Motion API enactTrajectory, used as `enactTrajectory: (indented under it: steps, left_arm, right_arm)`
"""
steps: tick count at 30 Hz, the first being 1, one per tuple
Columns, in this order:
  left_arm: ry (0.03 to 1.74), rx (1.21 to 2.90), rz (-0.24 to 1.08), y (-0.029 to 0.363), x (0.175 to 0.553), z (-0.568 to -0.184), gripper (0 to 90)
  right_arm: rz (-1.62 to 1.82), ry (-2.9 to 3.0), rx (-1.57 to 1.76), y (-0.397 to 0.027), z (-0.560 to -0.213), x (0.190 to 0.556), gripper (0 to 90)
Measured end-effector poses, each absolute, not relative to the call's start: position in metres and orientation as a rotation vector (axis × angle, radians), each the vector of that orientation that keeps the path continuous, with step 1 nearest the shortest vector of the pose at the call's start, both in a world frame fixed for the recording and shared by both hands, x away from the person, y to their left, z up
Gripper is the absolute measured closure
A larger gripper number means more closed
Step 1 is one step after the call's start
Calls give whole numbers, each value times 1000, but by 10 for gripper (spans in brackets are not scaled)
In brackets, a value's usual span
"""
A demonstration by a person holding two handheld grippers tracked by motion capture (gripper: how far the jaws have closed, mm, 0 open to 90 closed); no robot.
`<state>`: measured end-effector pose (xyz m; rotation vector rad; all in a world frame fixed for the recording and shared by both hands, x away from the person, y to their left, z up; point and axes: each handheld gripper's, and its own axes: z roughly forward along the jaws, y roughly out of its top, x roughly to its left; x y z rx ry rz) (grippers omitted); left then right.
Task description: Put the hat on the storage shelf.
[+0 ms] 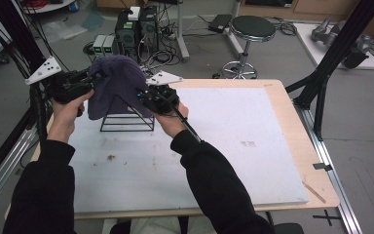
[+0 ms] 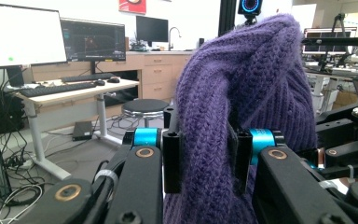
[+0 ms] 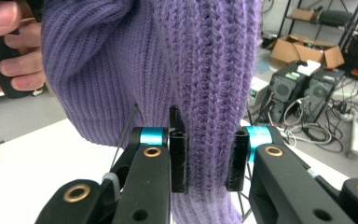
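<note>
Clamping the purple knit hat [image 1: 116,83] over the wire rack [image 1: 127,119], left gripper [image 2: 207,161] and right gripper [image 3: 208,161] each pinch its fabric

The knit hat [image 1: 116,80] is purple with a ribbed pattern. The wire stand [image 1: 126,122] is black. Each claw [image 2: 207,161] is black with 2 blue collars. The bench [image 1: 233,146] is white, edged in pale wood.

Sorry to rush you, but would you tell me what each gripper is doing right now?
Left gripper: closed on the purple knit hat.
Right gripper: closed on the same hat, above the black wire stand.
</note>
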<state>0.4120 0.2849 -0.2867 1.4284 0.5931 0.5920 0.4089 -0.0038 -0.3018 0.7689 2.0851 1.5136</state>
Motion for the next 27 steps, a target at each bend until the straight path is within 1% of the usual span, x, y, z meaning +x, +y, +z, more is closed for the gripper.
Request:
enactTrajectory:
  steps: [10, 17, 27]
  left_arm:
    - [641, 1431, 566, 286, 418, -311, 732]
    - [667, 1462, 554, 282, 417, -324, 731]
    - [675, 1476, 528, 286, 416, -336, 722]
  right_arm:
    - [1426, 2124, 787, 0, -316, 410, 769]
    - [1341, 2130, 818, 6, -341, 412, 764]
    - [1316, 2146, 851, 6, -349, 416, 755]
